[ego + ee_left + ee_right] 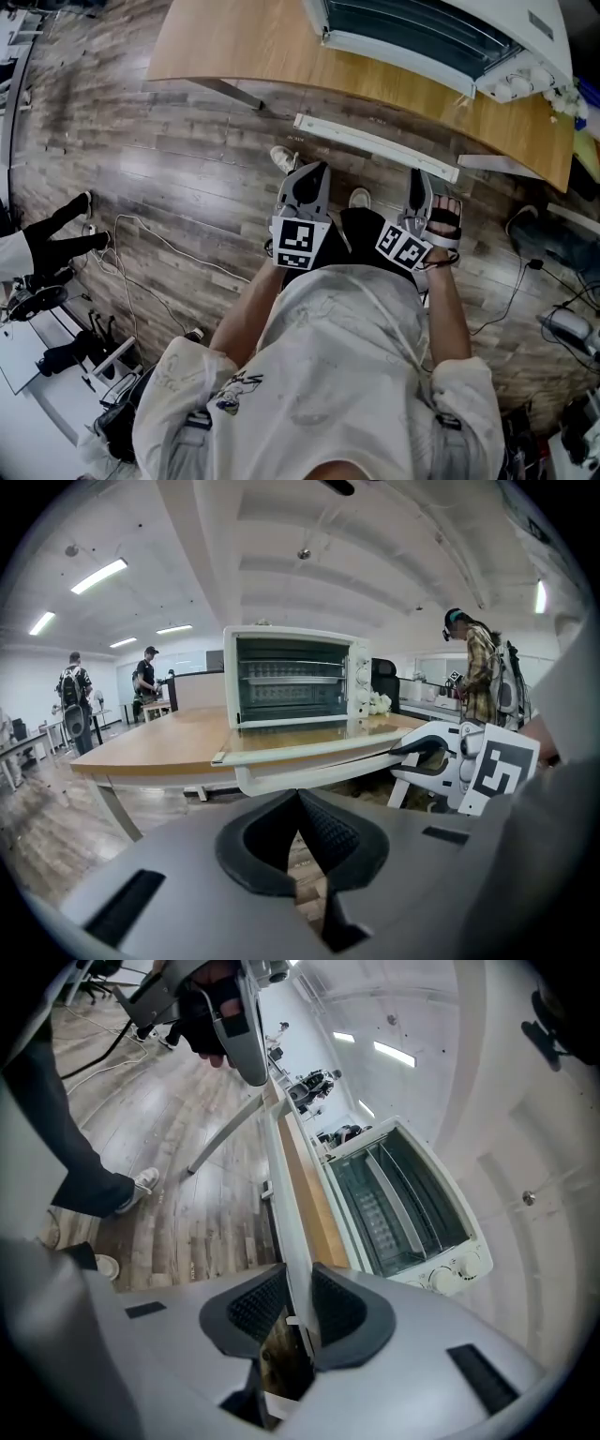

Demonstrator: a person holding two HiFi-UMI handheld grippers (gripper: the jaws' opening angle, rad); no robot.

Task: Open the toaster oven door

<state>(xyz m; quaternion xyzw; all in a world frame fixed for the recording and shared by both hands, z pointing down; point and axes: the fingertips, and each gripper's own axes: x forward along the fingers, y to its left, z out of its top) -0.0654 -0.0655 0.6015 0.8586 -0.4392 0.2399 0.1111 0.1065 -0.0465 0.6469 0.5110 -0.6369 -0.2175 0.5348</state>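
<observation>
The toaster oven (295, 677) was set on the tabletop (244, 47) w/ its door (309, 742) swung down approx. flat past the edge. The door handle (286, 1204) was pinched in the narrow right tongs (300, 1277), prob. to control the swing. The left tongs (298, 799) were closed & empty below the door, evidently not needed.

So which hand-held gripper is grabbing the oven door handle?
The right hand-held gripper: the white handle runs between its jaws, which clamp it. The left hand-held gripper has its jaws shut on nothing.
</observation>
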